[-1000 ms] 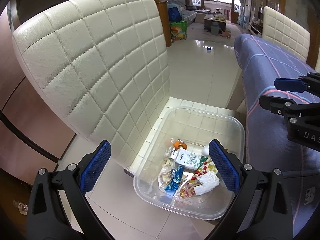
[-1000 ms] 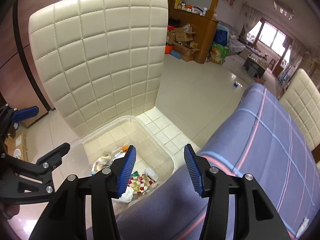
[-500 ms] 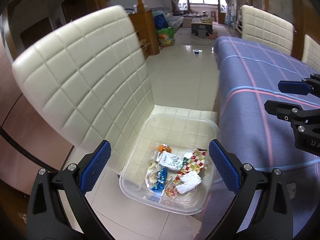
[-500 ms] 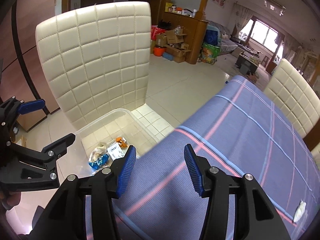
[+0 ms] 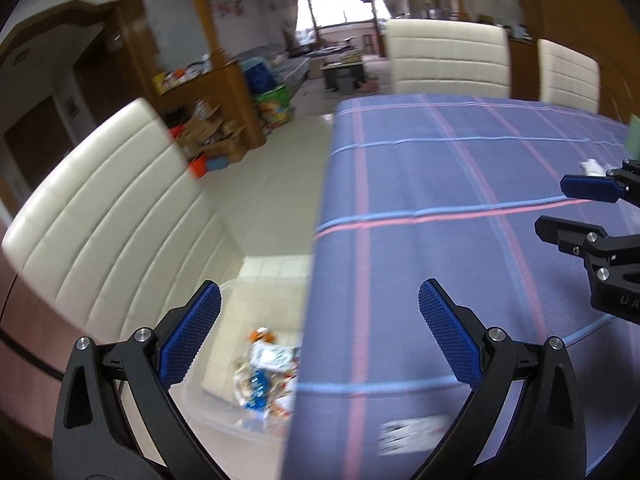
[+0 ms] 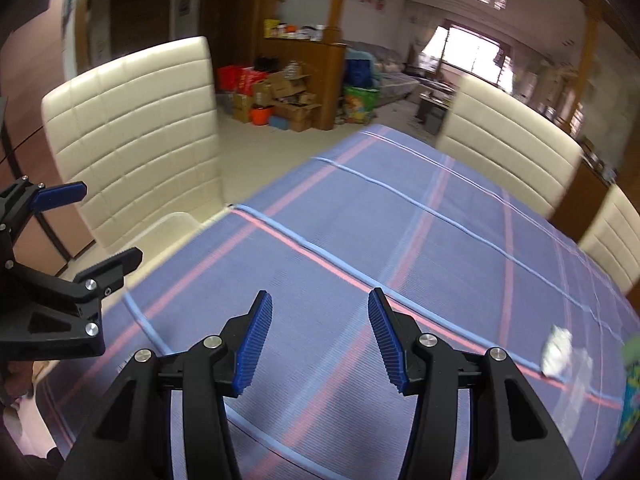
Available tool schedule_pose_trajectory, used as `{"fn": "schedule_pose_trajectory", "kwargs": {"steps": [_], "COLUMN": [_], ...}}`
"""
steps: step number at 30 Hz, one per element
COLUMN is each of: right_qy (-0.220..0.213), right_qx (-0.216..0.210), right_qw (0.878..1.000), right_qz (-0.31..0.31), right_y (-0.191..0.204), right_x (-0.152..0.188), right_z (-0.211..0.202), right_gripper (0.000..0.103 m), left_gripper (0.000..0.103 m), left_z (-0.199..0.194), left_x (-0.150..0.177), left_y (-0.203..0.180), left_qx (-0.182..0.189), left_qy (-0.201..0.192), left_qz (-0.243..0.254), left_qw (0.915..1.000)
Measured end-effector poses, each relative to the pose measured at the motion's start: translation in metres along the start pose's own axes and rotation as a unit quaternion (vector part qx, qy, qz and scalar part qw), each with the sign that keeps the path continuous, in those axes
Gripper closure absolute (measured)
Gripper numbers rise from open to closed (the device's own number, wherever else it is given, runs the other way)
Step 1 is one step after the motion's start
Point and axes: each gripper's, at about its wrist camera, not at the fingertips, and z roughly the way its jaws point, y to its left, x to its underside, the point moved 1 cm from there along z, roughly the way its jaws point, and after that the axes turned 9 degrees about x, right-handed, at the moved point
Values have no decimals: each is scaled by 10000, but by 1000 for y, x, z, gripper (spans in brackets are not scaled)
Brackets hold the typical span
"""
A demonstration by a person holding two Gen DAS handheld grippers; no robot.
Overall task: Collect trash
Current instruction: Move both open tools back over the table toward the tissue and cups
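Note:
My left gripper (image 5: 320, 300) is open and empty, hanging over the table's left edge. Below it on the floor is a clear plastic bin (image 5: 224, 292) with several wrappers (image 5: 262, 376) inside. My right gripper (image 6: 320, 300) is also open with nothing between its fingers, above the blue plaid tablecloth (image 6: 400, 240). A crumpled white tissue (image 6: 556, 350) lies on the cloth at the far right, with a green and colourful packet (image 6: 630, 384) beside it at the frame edge. The tissue (image 5: 592, 166) also shows in the left wrist view, beyond the right gripper (image 5: 554, 206).
Cream quilted chairs stand around the table: one (image 6: 136, 140) beside the bin, others (image 6: 508, 152) on the far side. Cardboard boxes and bags (image 6: 280, 100) are piled by a wooden partition. The left gripper (image 6: 96, 226) shows at the left edge of the right wrist view.
Both grippers have swung up and to the right, from over the bin to over the table. The bin has slid to the lower left and the tissue has come into view. Jaws unchanged.

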Motion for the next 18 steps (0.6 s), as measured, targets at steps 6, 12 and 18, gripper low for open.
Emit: {"fn": "schedule_pose_trajectory", "kwargs": {"steps": [6, 12, 18], "right_qy": [77, 260, 681], "right_qx": [356, 794, 1424], "right_qw": [9987, 9934, 9779], "right_qz": [357, 790, 1370], "right_y": [-68, -136, -203], "right_x": [38, 74, 107], "right_z": [-12, -15, -6], "right_gripper": [54, 54, 54], "left_gripper": [4, 4, 4], "left_z": [10, 27, 46], "left_x": [-27, -51, -67], "left_y": [-75, -148, -208], "left_qx": [327, 615, 893], "left_qy": [-40, -49, 7], "left_qz": [526, 993, 1350], "left_qw": [9981, 9931, 9868]}}
